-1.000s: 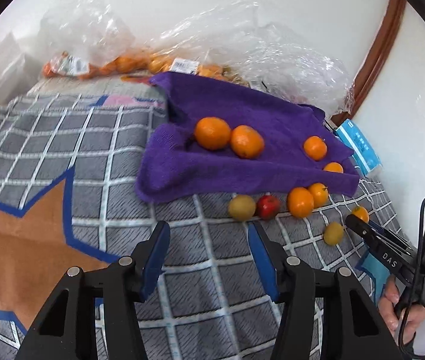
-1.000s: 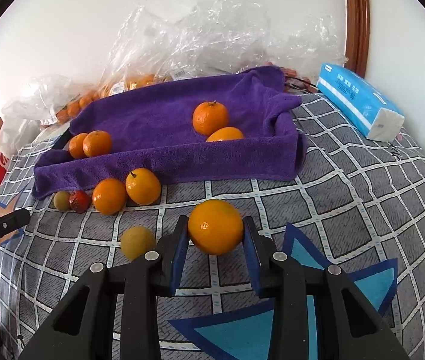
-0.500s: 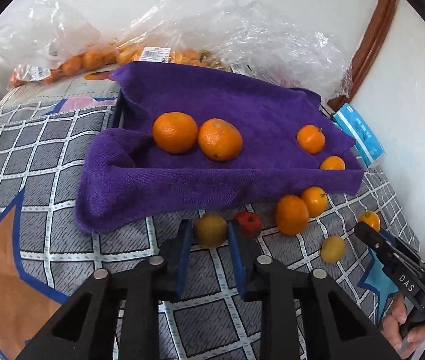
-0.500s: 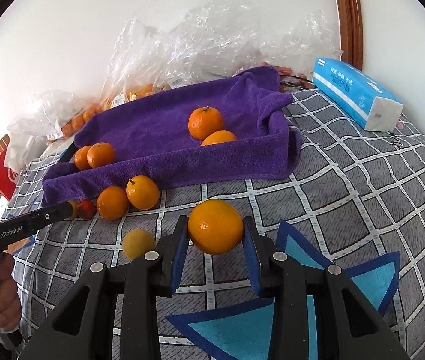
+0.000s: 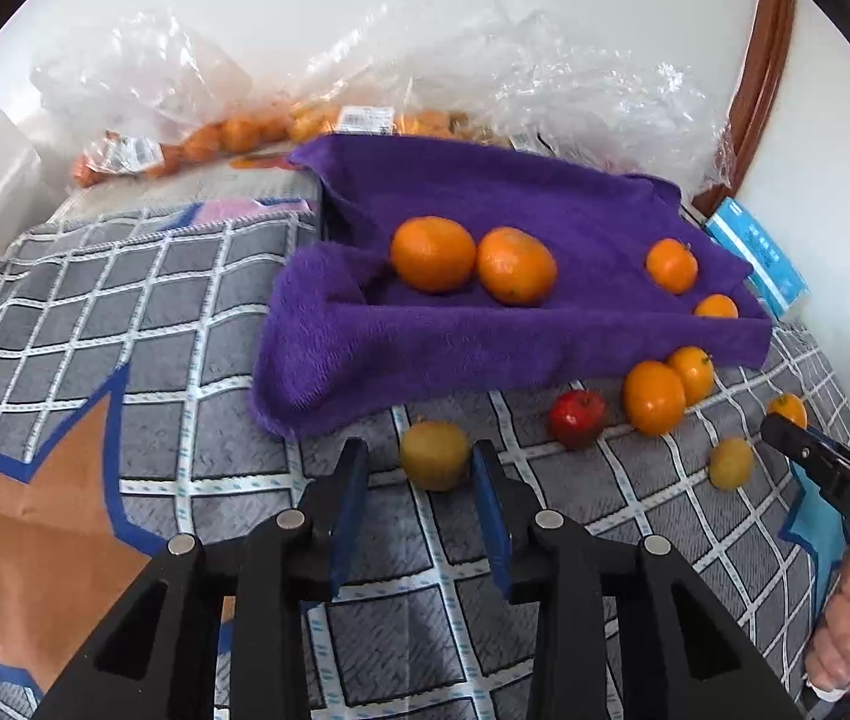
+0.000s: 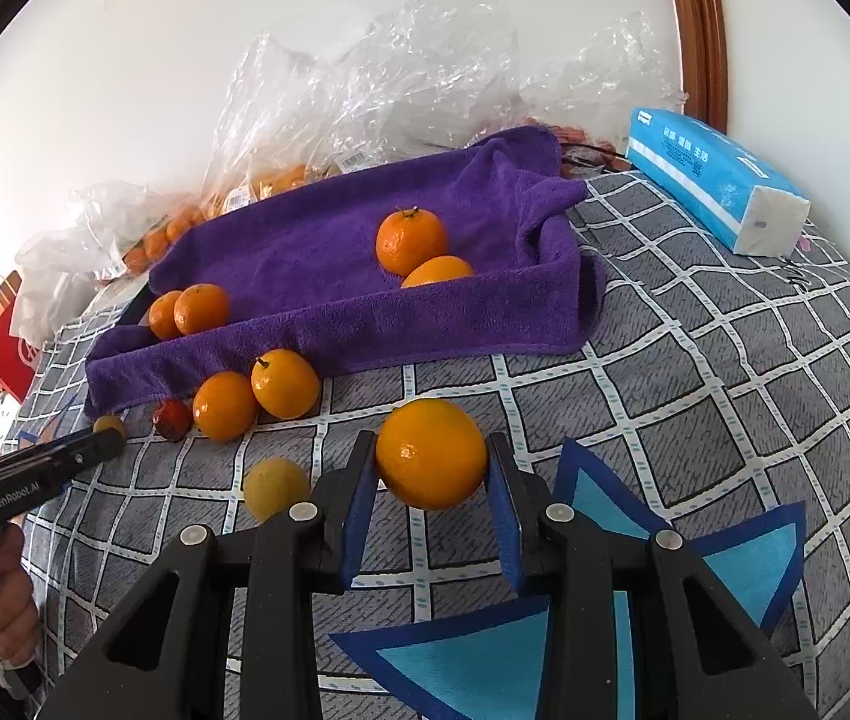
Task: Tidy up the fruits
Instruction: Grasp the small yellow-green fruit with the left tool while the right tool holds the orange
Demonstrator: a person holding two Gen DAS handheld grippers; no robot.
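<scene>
Supporting surface: a bed covered by a grey blanket with a white grid pattern, bearing an orange star outlined in blue and blue-and-turquoise star shapes.

Lying directly on the blanket:
- a purple towel, rumpled, spread toward the wall side;
- in front of the towel's near edge, a green-brown fruit, a small red fruit, two oranges touching each other, and a yellowish fruit set apart;
- a blue tissue pack near the wooden frame;
- clear plastic bags of oranges along the wall.
</scene>
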